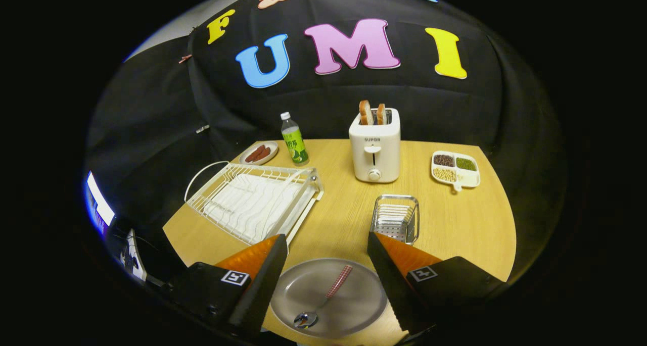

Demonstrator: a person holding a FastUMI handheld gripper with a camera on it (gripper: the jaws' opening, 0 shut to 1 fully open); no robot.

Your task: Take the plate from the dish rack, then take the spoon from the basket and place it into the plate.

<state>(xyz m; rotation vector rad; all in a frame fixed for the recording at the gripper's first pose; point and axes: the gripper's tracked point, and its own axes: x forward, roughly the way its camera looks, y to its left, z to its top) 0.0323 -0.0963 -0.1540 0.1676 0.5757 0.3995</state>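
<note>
Now we've got the gripper (327, 265) spread wide, holding nothing, w/ spoon (323, 298) lying in the plate (354, 305) between its fingers, basket (395, 218) at 1 o'clock, rack (252, 202) at 11, so we judge task done, next just back off.

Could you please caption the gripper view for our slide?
Open tool above the grey plate holding the spoon; dish rack and basket beyond.
</note>
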